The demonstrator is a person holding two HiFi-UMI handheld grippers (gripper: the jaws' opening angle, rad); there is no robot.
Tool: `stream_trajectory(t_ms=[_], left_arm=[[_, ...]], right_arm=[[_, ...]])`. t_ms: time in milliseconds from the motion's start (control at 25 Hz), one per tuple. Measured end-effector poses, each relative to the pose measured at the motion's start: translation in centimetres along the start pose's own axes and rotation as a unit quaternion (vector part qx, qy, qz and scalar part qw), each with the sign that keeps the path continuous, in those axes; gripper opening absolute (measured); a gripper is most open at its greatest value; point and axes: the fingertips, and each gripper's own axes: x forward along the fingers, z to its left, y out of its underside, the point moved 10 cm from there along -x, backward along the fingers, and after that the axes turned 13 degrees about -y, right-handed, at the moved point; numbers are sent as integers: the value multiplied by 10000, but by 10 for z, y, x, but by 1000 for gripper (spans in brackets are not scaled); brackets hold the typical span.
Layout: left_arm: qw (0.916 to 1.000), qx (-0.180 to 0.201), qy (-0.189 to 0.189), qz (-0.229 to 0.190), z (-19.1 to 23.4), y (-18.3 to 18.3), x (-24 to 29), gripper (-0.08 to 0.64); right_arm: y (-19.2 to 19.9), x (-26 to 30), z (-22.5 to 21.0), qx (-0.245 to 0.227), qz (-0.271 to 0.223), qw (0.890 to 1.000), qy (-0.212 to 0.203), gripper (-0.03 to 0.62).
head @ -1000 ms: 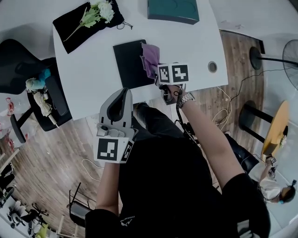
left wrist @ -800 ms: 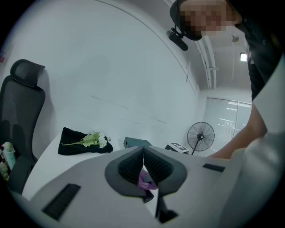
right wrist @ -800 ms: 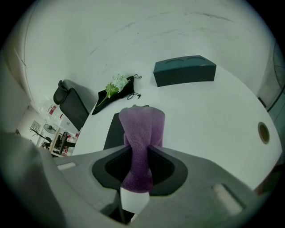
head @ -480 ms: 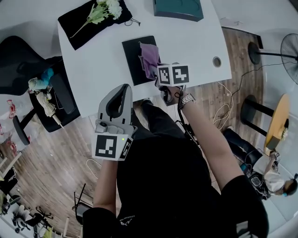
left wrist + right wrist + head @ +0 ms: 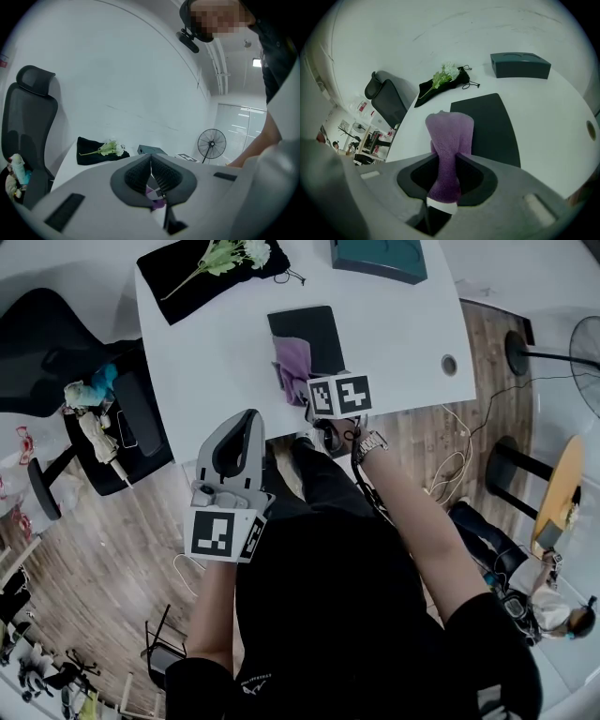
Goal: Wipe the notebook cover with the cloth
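A black notebook point(image 5: 316, 332) point(image 5: 490, 123) lies flat on the white table point(image 5: 216, 343). My right gripper point(image 5: 307, 397) point(image 5: 449, 157) is shut on a purple cloth point(image 5: 293, 364) point(image 5: 450, 136), which droops over the notebook's near left part. My left gripper point(image 5: 238, 432) point(image 5: 151, 165) is shut with nothing between its jaws. It hangs off the table's near edge, well left of the notebook, above the floor.
A black pouch with white flowers point(image 5: 217, 263) point(image 5: 444, 77) lies at the table's far left. A dark teal box point(image 5: 380, 259) point(image 5: 520, 64) stands at the far edge. A cable hole point(image 5: 449, 364) is at the right. An office chair point(image 5: 56, 352) is left of the table.
The right gripper with the cloth has slid toward the notebook's near left edge. The view has shifted so that the table sits further right. The left gripper stays put.
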Motion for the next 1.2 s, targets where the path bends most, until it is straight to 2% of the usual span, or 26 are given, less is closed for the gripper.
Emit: stream_trajectory(t_ms=[360,1200], left_arm=[[9999,-81,-141,1,9,4,-11,6],[9998,-34,-218,27,-5,5,5,6]], right_arm=[[10,19,15,-181,246,9995,-54,98],[13,20,1,-163,422,9984,-352,97]])
